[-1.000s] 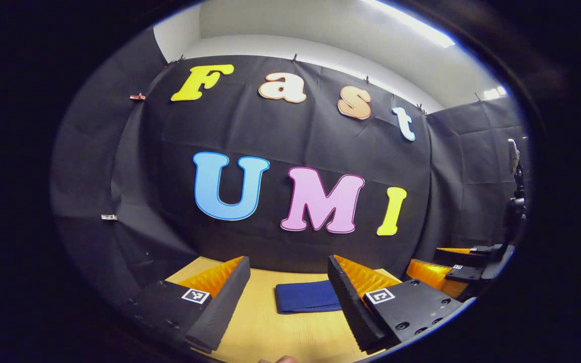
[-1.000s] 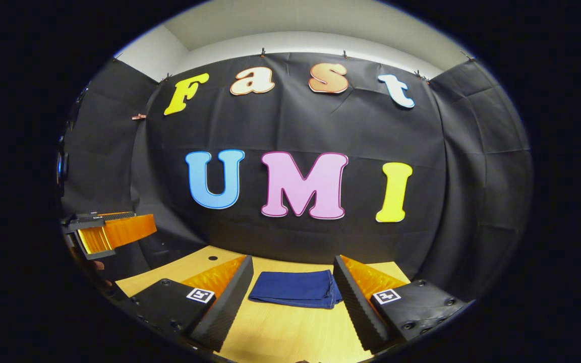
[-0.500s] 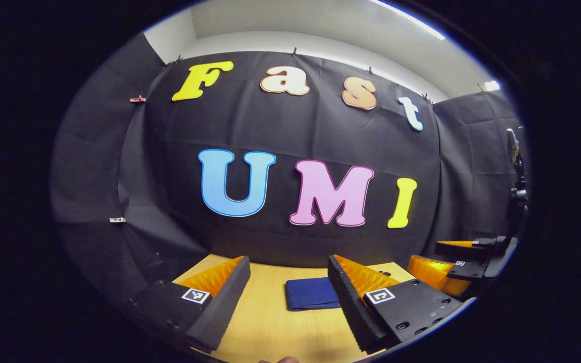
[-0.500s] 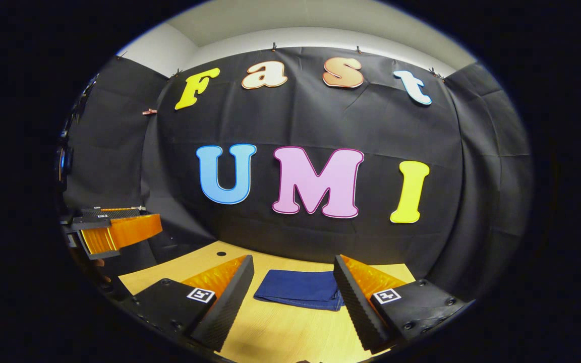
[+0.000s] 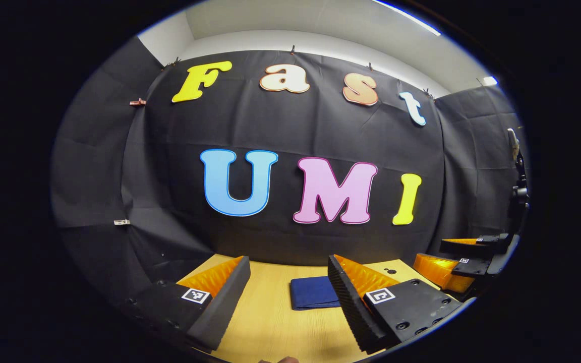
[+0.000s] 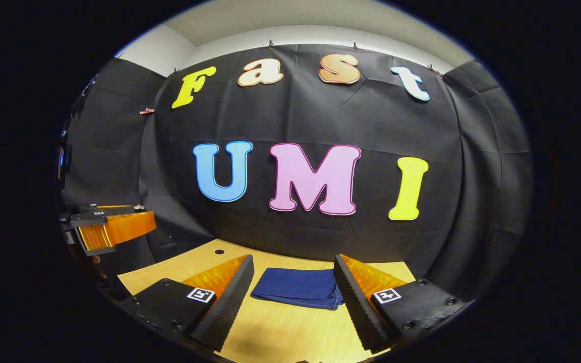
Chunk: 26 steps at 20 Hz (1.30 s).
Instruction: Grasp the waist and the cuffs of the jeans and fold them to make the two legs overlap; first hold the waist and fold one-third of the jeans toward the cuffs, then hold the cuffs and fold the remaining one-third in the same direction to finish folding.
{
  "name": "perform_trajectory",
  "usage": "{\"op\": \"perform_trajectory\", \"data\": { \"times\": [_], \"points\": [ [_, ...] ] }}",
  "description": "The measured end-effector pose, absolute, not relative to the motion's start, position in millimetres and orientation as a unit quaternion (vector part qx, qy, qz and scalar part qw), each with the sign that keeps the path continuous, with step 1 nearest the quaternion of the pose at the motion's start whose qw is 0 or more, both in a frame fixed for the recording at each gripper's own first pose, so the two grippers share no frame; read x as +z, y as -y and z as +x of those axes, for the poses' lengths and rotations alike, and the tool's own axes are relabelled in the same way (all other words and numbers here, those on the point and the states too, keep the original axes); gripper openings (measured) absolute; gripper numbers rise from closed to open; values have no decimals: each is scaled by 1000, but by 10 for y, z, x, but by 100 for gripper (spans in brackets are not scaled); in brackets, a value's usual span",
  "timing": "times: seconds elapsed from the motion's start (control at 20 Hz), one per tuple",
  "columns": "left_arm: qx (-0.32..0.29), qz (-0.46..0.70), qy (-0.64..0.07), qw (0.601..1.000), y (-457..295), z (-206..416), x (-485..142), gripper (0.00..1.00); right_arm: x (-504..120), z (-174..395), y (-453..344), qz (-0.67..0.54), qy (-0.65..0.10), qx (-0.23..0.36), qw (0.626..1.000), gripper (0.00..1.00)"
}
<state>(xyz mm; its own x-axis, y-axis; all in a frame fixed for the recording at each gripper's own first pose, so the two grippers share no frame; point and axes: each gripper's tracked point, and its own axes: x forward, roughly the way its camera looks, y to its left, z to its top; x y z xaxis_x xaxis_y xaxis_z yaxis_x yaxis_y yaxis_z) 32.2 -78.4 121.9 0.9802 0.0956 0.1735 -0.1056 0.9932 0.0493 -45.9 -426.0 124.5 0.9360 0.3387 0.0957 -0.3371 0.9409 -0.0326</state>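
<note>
The dark blue jeans (image 6: 296,288) lie folded into a flat, compact rectangle on the wooden table (image 6: 280,333), near the far wall. In the left gripper view the jeans (image 5: 313,293) sit ahead and partly behind the right finger. My left gripper (image 5: 286,297) is open, held above the table and short of the jeans, with nothing between its fingers. My right gripper (image 6: 293,297) is open too, lifted off the table in front of the jeans. Each gripper appears at the edge of the other's view: the right gripper (image 5: 464,262) at the right, the left gripper (image 6: 109,229) at the left.
The black cloth wall stands just behind the table's far edge. A small dark hole (image 6: 219,251) marks the tabletop at the back left. A stand or tripod (image 5: 517,191) rises at the far right of the left gripper view.
Both grippers have drifted slightly, staying open and off the table. The folded jeans lie where they were. The other gripper at each view's edge has shifted a little.
</note>
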Motion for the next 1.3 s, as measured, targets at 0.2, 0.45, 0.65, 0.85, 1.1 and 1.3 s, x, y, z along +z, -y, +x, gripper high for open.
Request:
{"op": "perform_trajectory", "data": {
  "times": [0.2, 0.45, 0.65, 0.85, 1.1, 1.3],
  "points": [
    [57, 37, 84, 994, 742, 331, 1217, 96, 1223, -454, 4233, -8, 46, 179, 983, 97],
    [71, 51, 85, 993, 695, 290, 1224, 92, 1223, -453, 4164, -3, 43, 193, 980, 97],
    [77, 49, 81, 993, 711, 293, 1183, 96, 1146, -436, 4153, -2, 34, 198, 980, 97],
    [79, 53, 81, 992, 758, 285, 1167, 96, 1162, -420, 4200, -2, 35, 199, 979, 97],
    [78, 55, 76, 992, 822, 303, 1129, 96, 1142, -418, 4257, 1, 32, 200, 979, 97],
    [81, 57, 73, 992, 851, 298, 1102, 96, 1115, -402, 4298, 0, 29, 201, 979, 97]
  ]
}}
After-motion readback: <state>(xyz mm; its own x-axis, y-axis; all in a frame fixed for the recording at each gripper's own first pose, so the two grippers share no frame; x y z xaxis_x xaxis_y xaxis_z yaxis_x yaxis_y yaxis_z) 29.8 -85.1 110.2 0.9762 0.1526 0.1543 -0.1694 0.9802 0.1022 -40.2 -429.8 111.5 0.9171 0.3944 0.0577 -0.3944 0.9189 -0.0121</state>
